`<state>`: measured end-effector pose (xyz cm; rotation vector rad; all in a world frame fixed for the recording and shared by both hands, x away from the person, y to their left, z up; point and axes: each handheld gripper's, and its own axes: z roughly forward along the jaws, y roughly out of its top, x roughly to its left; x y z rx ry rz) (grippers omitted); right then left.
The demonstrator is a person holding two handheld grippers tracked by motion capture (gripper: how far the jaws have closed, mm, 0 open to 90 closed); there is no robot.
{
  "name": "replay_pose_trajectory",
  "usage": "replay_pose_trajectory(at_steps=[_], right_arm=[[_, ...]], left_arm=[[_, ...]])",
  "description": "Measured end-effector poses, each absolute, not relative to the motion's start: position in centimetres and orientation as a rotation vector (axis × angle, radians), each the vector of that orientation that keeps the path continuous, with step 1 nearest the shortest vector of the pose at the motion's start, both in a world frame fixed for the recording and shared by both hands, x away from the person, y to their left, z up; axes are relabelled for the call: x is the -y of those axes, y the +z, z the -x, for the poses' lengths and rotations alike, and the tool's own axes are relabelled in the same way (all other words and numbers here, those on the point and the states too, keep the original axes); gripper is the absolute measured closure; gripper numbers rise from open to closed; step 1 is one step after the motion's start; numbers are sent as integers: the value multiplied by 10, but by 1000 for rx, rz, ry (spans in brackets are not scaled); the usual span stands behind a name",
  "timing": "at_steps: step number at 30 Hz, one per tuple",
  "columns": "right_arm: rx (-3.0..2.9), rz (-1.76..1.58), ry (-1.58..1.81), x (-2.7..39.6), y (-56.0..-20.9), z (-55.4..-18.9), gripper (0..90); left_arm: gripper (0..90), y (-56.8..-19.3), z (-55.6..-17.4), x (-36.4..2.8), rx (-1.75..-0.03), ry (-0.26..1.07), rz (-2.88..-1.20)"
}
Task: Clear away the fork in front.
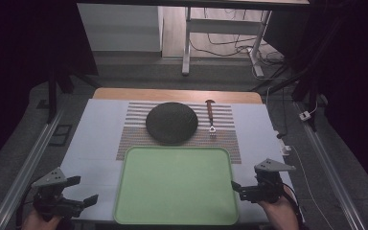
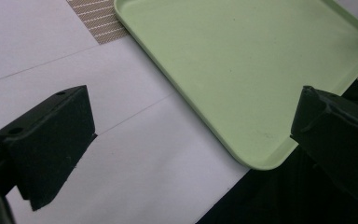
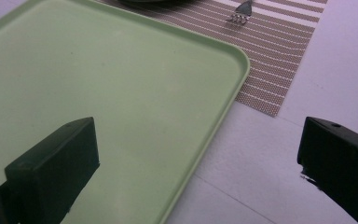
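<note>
A light green tray (image 1: 134,201) lies empty at the near middle of the table; its rim (image 2: 200,112) and corner (image 3: 242,58) also appear in the gripper views. Behind it a dark round plate (image 1: 171,122) rests on a striped placemat (image 1: 225,120), with a fork (image 1: 211,119) to its right, tines (image 3: 238,17) toward the tray. My left gripper (image 1: 85,190) is open beside the tray's near left corner, holding nothing. My right gripper (image 1: 237,188) is open at the tray's near right edge, jaws wide apart and empty.
The white table cover (image 1: 96,139) surrounds the mat and tray. The table's near edge drops to dark floor (image 2: 270,200). Metal rails (image 1: 28,163) run along both sides, and a desk frame with cables (image 1: 220,45) stands beyond the far edge.
</note>
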<state>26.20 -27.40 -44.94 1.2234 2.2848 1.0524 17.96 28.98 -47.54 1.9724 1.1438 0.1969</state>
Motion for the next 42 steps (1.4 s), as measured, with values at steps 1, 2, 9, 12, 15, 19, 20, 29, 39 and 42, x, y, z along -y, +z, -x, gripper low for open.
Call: replay_pose_trajectory(at_steps=[1,2,9,12,15,19,20,29,39,42], right_arm=[[-2285,-1223,1052,274,-449,-262,0],[-2284,-1228,1051,273,-450,-263,0],[-2302,-1225,1056,267,-451,-273,0],[-2314,-1211,1060,264,-451,-280,0],[-2309,-1206,1070,262,-452,-286,0],[-2305,-1200,1080,259,-453,-295,0],[-2304,-1199,1078,258,-453,-298,0],[-2312,-1191,1038,254,-456,-323,0],[-2286,-1189,975,248,-457,-345,0],[-2277,-1168,918,243,-459,-354,0]], left_arm=[[0,-475,-180,-290,-1143,198,-1972],[0,-475,-179,-290,-1144,198,-1973],[0,-475,-179,-289,-1143,200,-1977],[0,-475,-179,-289,-1143,201,-1980],[0,-475,-180,-289,-1145,200,-1980],[0,-475,-180,-289,-1146,201,-1980],[0,-475,-180,-289,-1145,199,-1981],[0,-475,-180,-289,-1148,199,-1983],[0,-476,-180,-289,-1152,197,-1982],[0,-476,-180,-289,-1153,195,-1980]])
